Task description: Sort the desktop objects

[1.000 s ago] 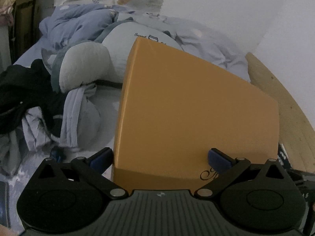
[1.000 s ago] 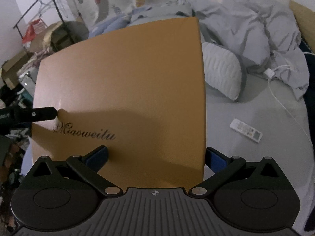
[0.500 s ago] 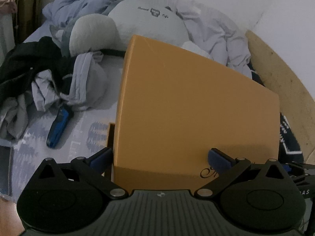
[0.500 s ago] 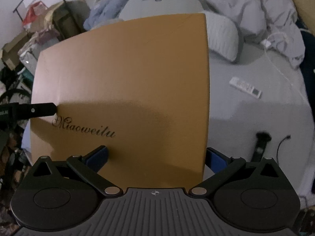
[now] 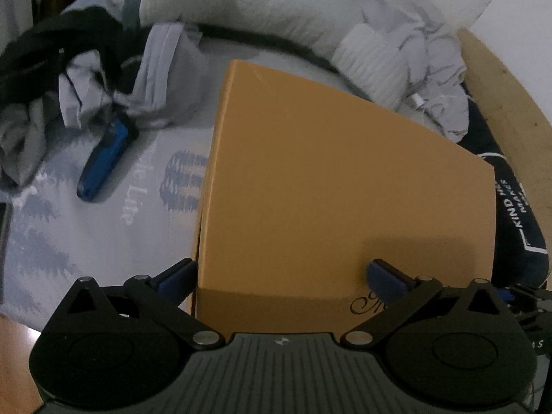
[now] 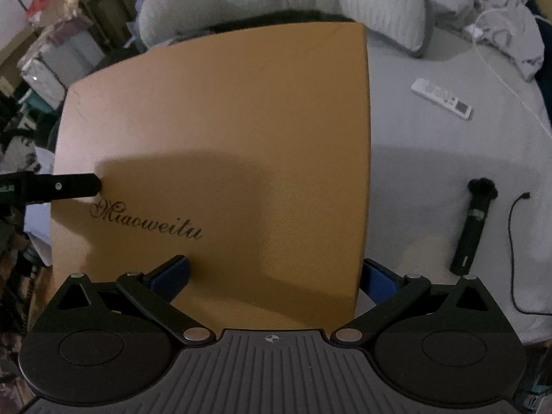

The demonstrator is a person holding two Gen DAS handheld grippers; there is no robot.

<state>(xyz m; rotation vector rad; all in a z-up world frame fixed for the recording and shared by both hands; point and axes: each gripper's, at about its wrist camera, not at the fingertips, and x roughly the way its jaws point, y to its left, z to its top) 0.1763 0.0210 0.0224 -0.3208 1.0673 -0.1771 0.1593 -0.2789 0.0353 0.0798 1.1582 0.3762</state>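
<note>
Box (image 5: 345, 189), orange-brown and flat, held above a bed by both grippers at once. Left gripper (image 5: 283, 274): jaws closed on the box's near left corner, one blue finger (image 5: 176, 274) outside the left side wall, the other on the lid beside the script lettering. Right gripper (image 6: 272, 272): jaws closed on the near right corner, one finger (image 6: 172, 270) on the lid below the word "Miaoweitu", the other against the right edge. In the right view, a black finger of the left gripper reaches onto the lid from the left. On the patterned sheet (image 5: 86, 241) left of the box lies a blue tool (image 5: 103, 162), beside crumpled clothes (image 5: 69, 79). On the grey sheet to the right lie a white remote (image 6: 441, 98), a black handle (image 6: 474, 227) and a thin black cable (image 6: 514, 248), all well apart from the box. Pillows (image 6: 383, 10) lie beyond its far edge.
</note>
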